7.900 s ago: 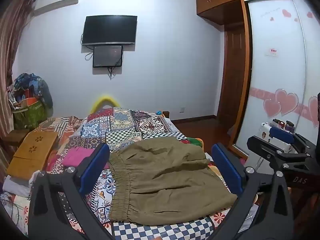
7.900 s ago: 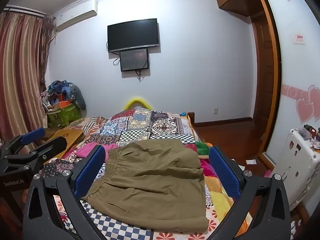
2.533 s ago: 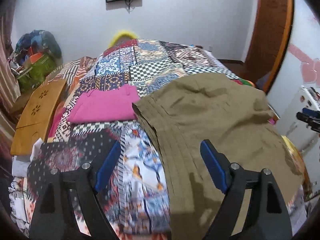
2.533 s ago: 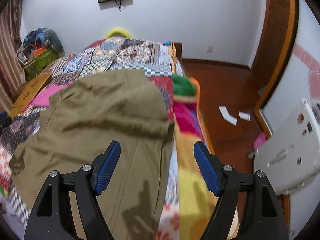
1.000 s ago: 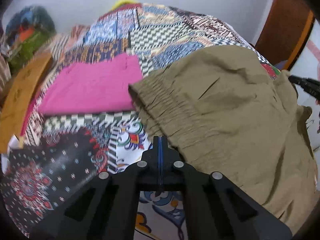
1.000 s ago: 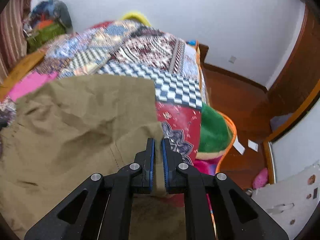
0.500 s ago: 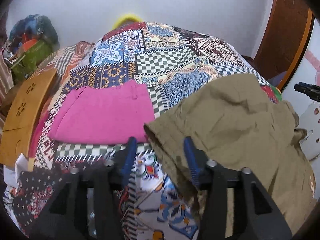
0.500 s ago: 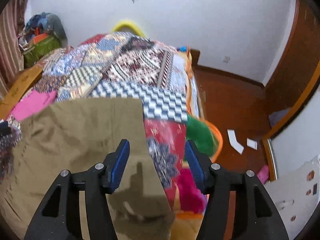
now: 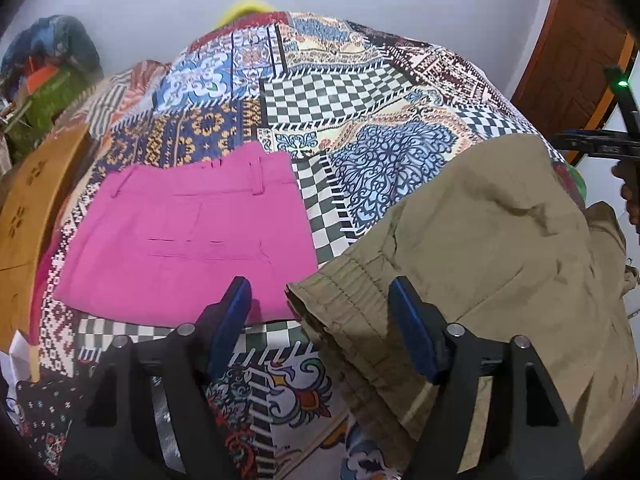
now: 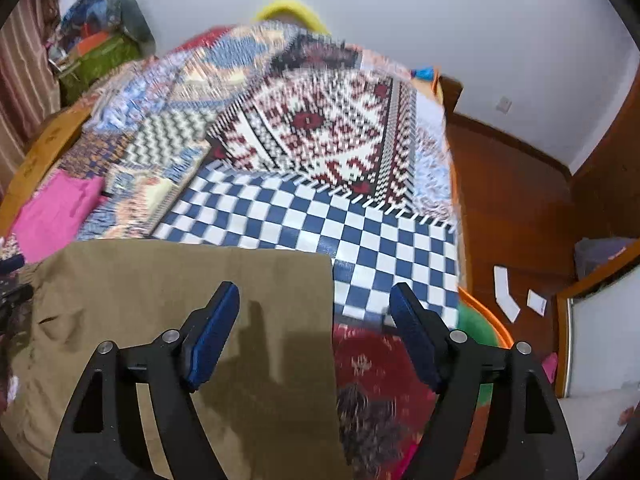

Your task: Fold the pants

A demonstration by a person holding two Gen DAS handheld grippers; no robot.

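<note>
Olive-khaki pants (image 9: pixel 480 248) lie folded on the patchwork bedspread (image 9: pixel 332 92). My left gripper (image 9: pixel 322 300) hovers over their elastic waistband corner (image 9: pixel 320 292); its jaws are opening, and the corner sits below the gap, untouched by the blue pads. In the right wrist view the pants (image 10: pixel 160 280) end in a straight edge, and my right gripper (image 10: pixel 314 304) straddles their far right corner. Its jaws are also opening, with no pad pressing on cloth. The right gripper's black frame (image 9: pixel 600 144) shows at the right edge of the left wrist view.
Folded pink pants (image 9: pixel 188 232) lie left of the olive ones. A wooden board (image 9: pixel 28 200) rests along the bed's left side beside a heap of bags (image 10: pixel 100 36). The bed's right edge drops to a wooden floor (image 10: pixel 512 208) with paper scraps (image 10: pixel 506 292).
Both grippers went from shut on the olive pants' corners to wide apart, letting the cloth go. Both moved further up the bed, and the pants' far edge now lies flat.
</note>
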